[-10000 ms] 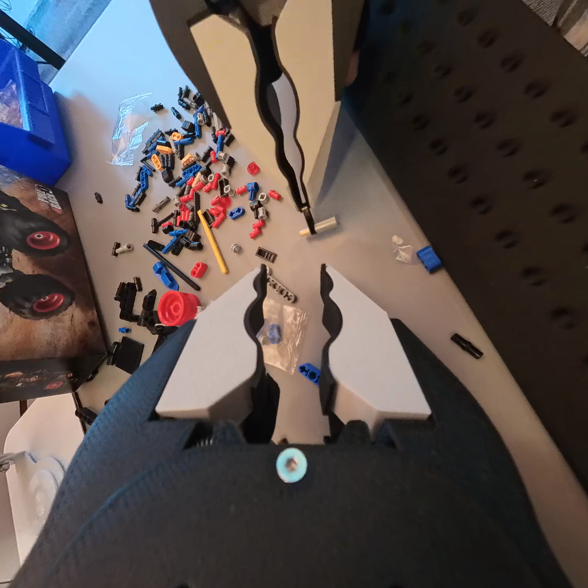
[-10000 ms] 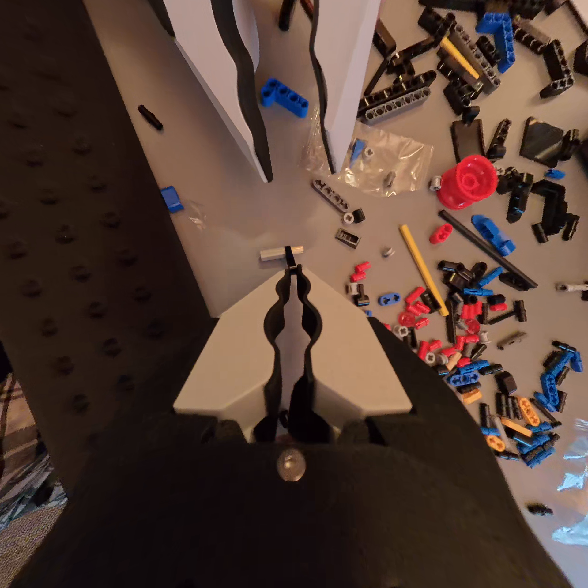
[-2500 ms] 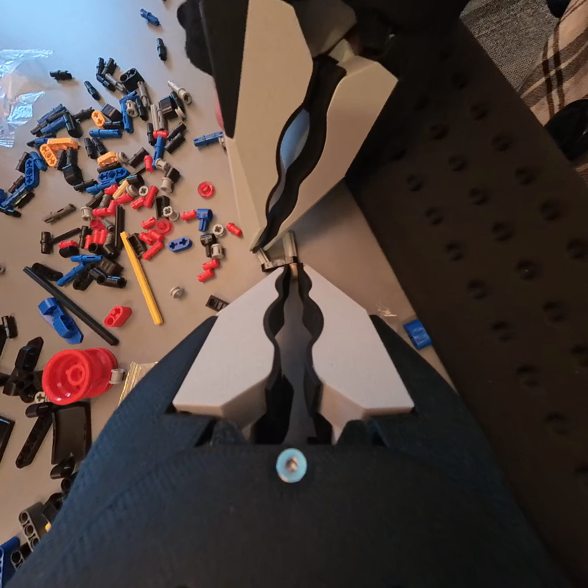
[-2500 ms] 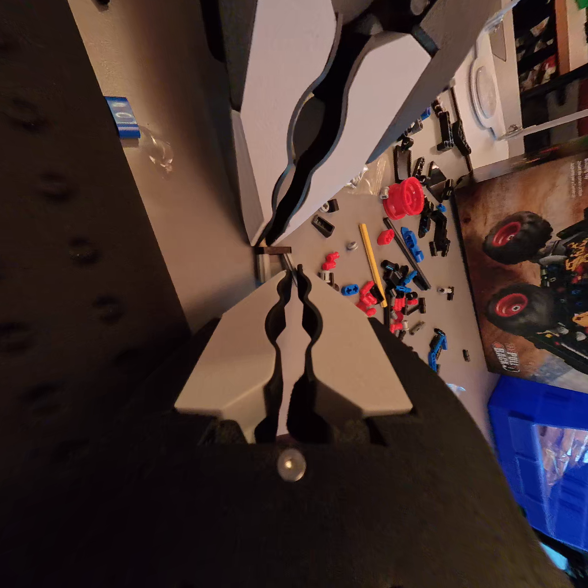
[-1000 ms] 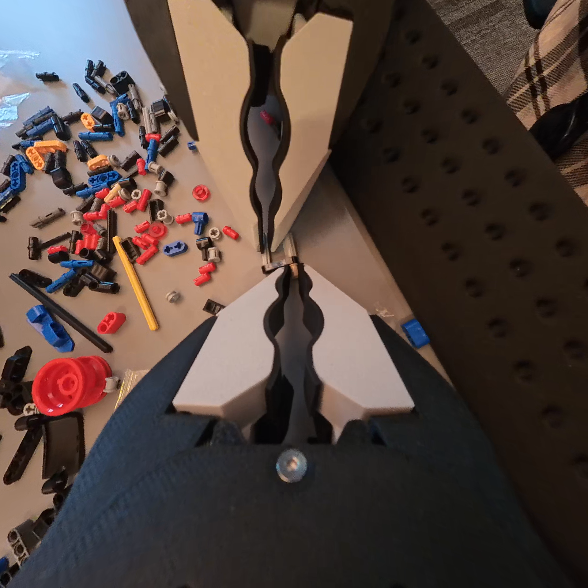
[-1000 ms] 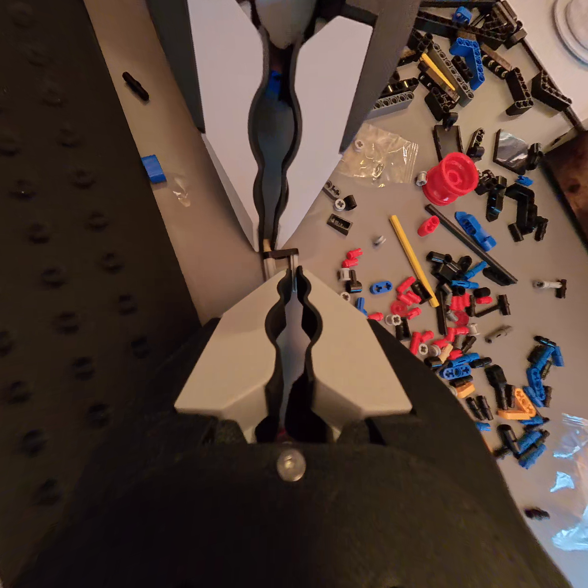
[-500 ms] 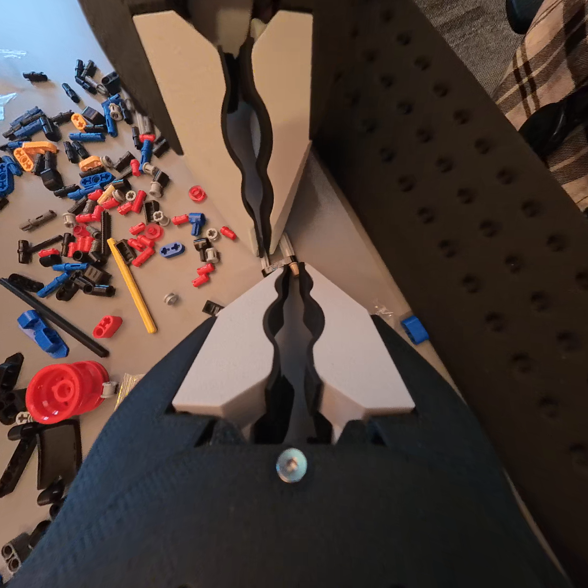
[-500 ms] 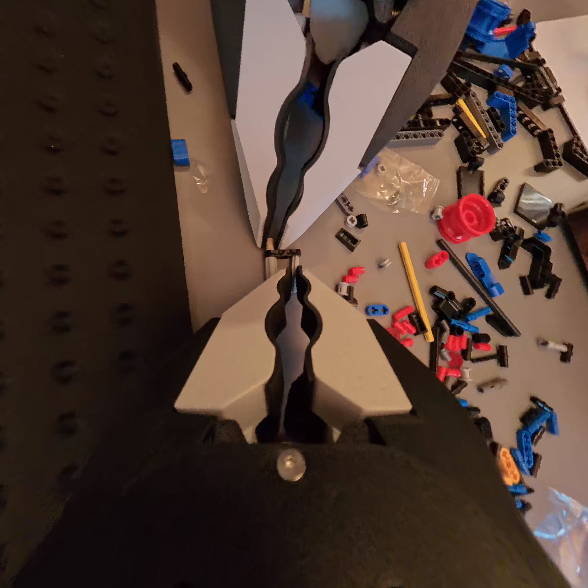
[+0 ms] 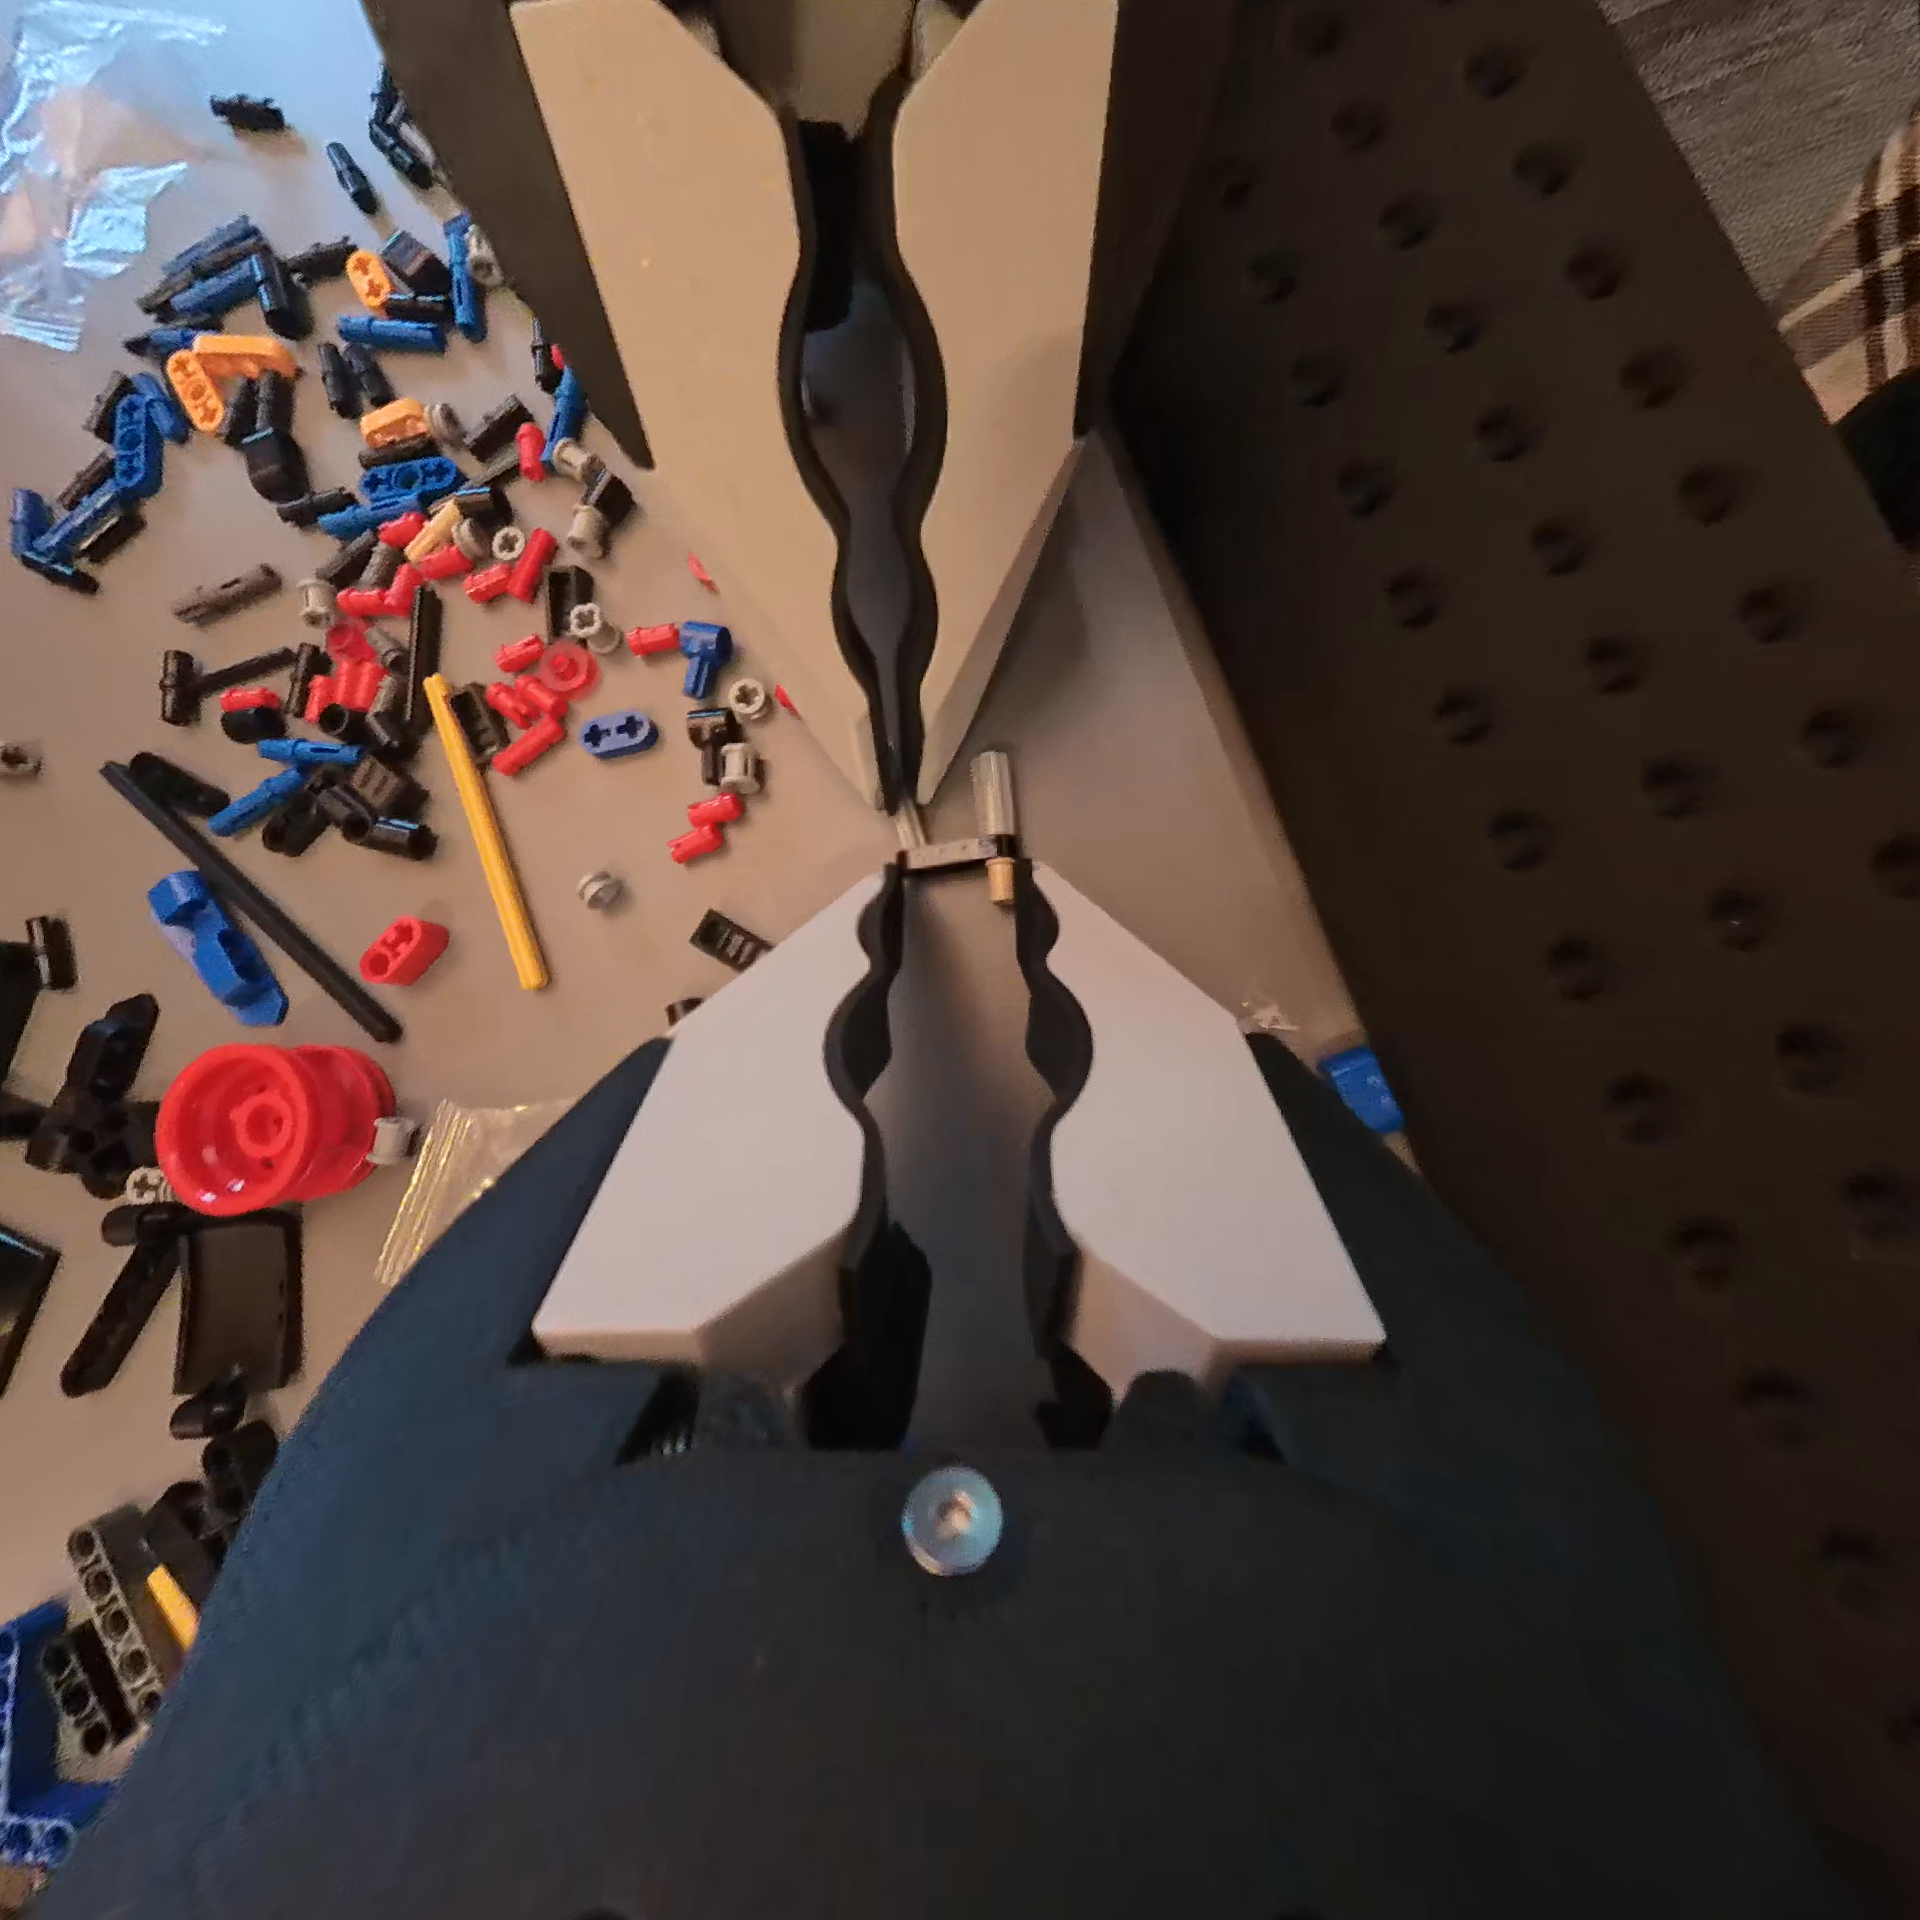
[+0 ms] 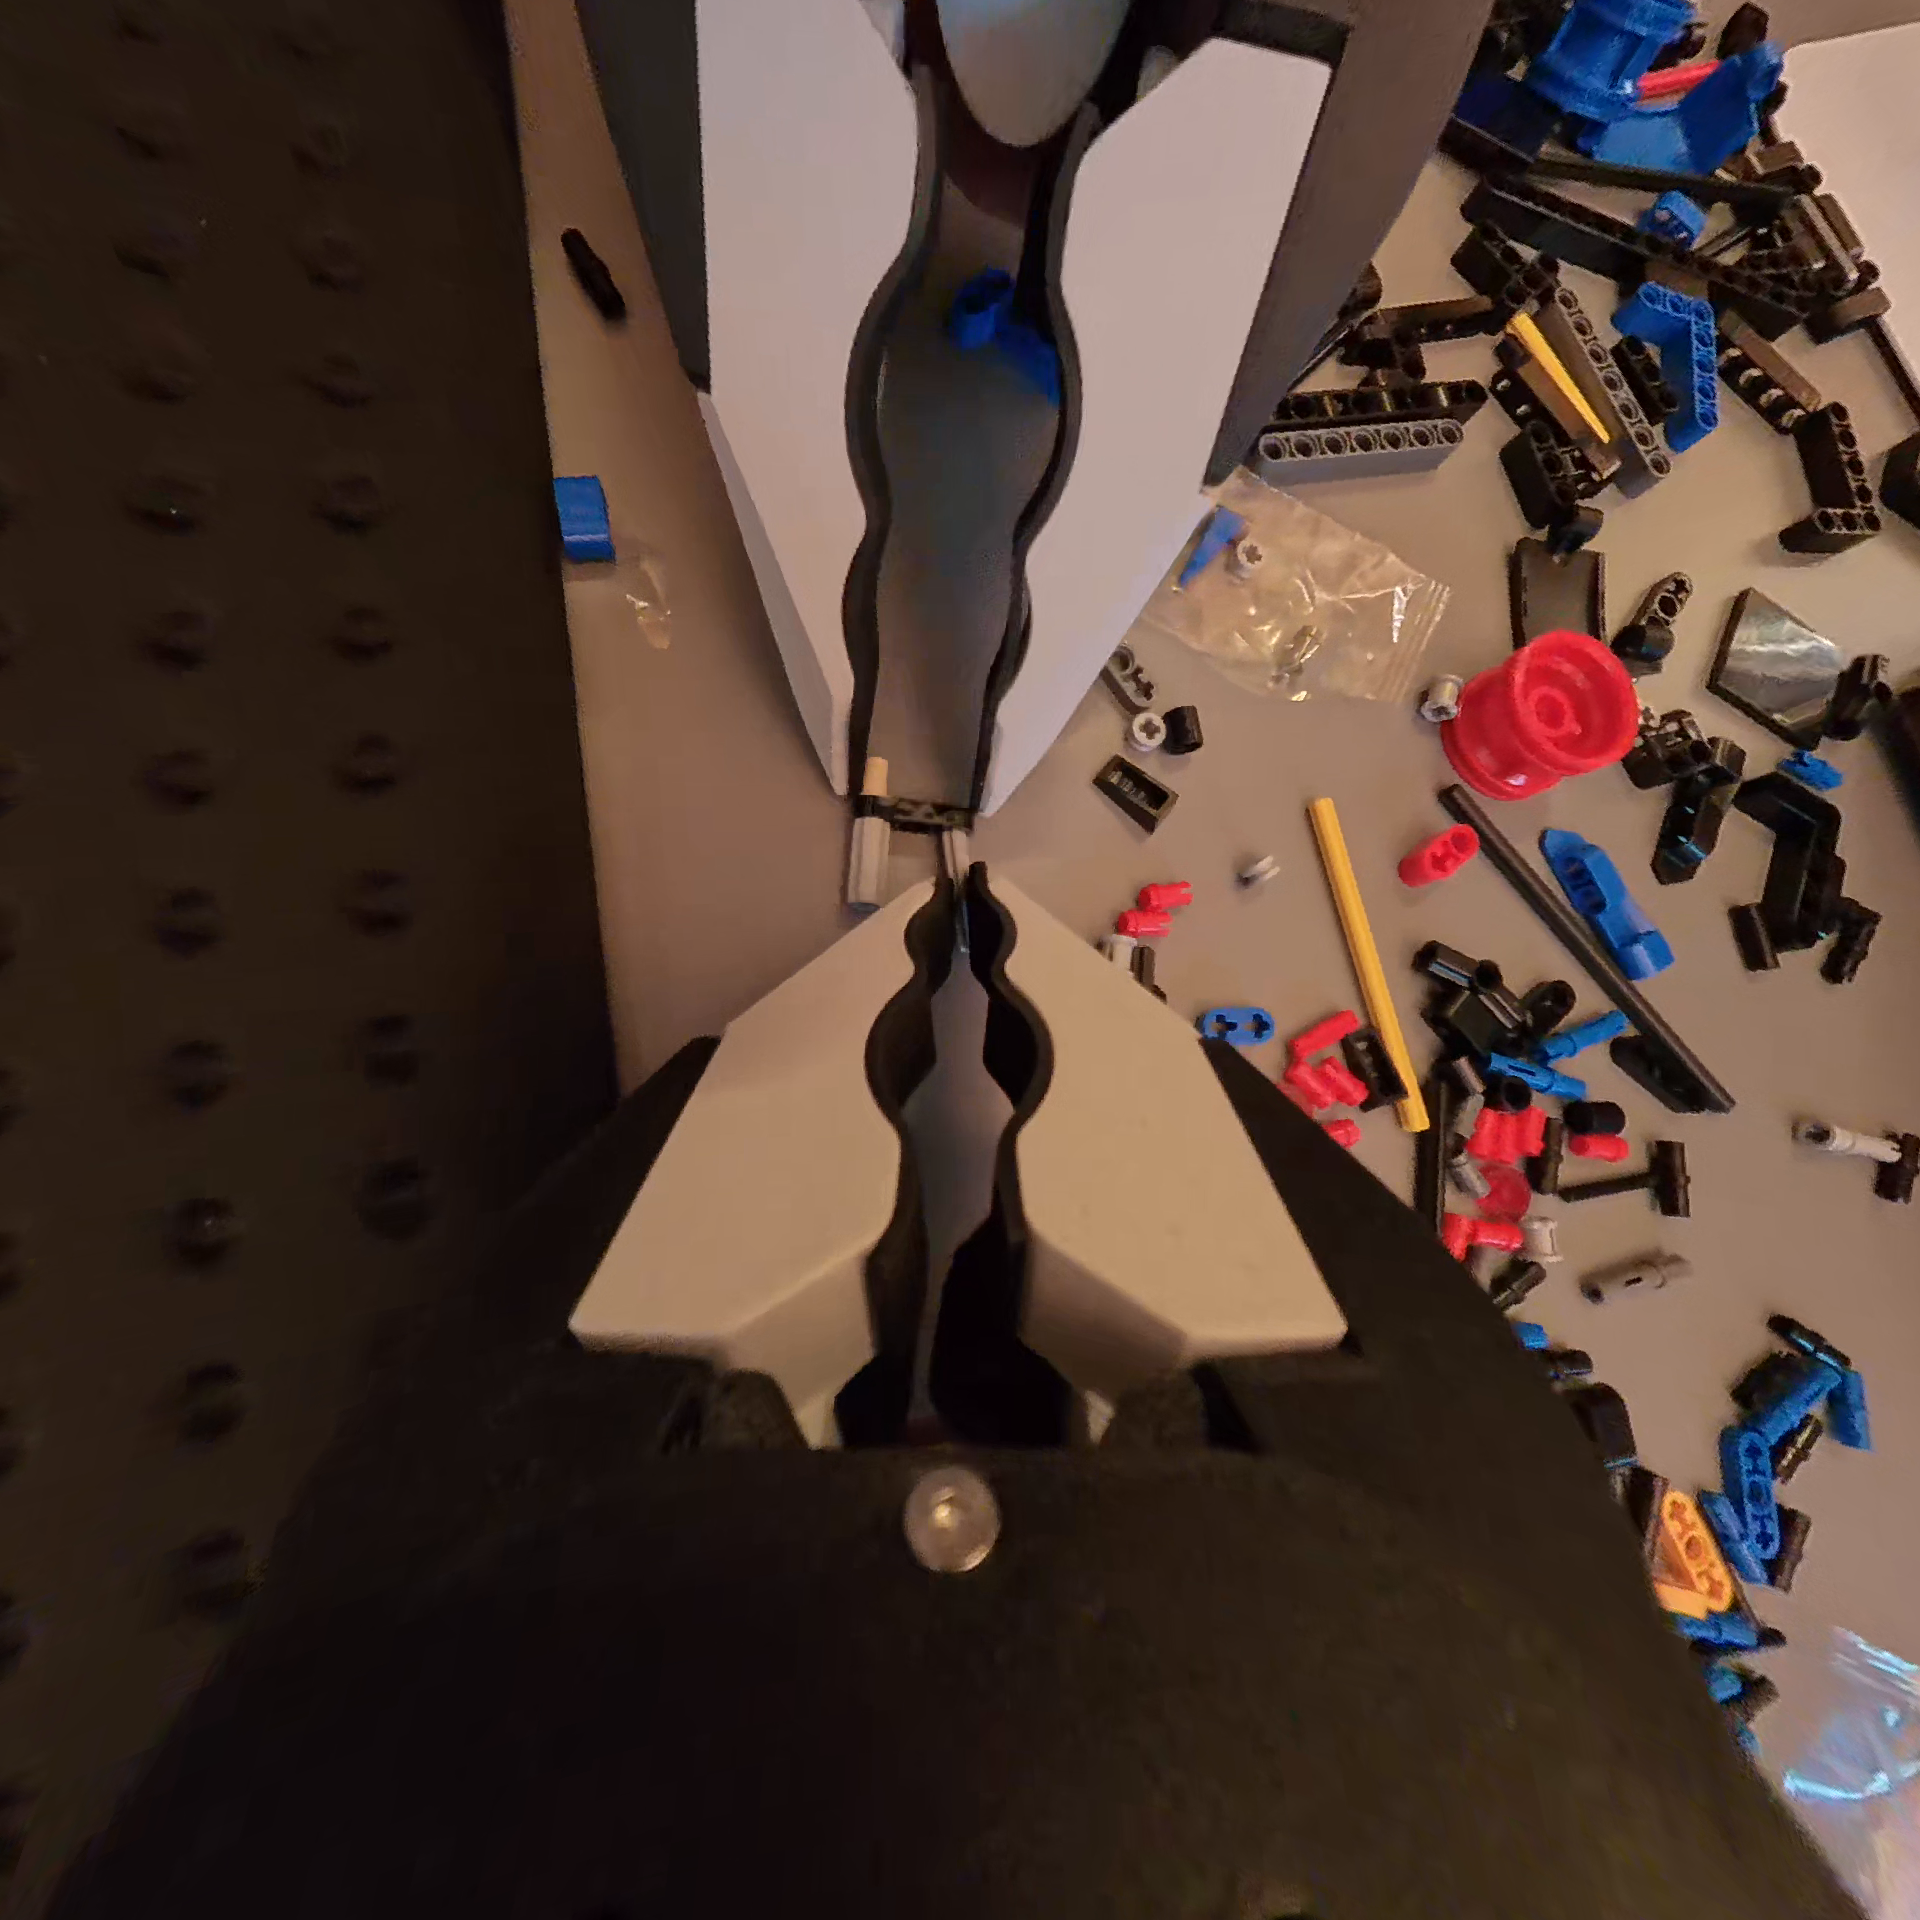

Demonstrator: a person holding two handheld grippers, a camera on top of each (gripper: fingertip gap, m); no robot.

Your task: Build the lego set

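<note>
At the centre of both wrist views the two grippers meet tip to tip over a tiny sub-assembly: a short black connector (image 9: 940,856) carrying two pale pins. The left gripper (image 9: 961,878) has its fingers spread to about the connector's length, one tip at each end, so it brackets the piece; whether the pads actually press on it cannot be told. The right gripper (image 10: 958,888) has its fingers pressed almost together, pinching the thin grey pin (image 10: 951,854) that sticks out of the connector. The second, thicker grey and tan pin (image 9: 994,821) stands at the connector's other end, free of either gripper.

As a judgement, the build is at a very early stage. Only this small joint is together; nearly everything else lies loose on the grey table (image 9: 644,966). In the left wrist view, small red, blue and black parts (image 9: 416,582) fill the upper left, with a yellow axle (image 9: 484,829) and a red wheel hub (image 9: 272,1127) at mid-left. In the right wrist view, black and blue beams (image 10: 1621,343) pile up in the upper right beside a clear plastic bag (image 10: 1299,608). No chassis or body shows anywhere, so almost the whole model remains to be assembled.
</note>
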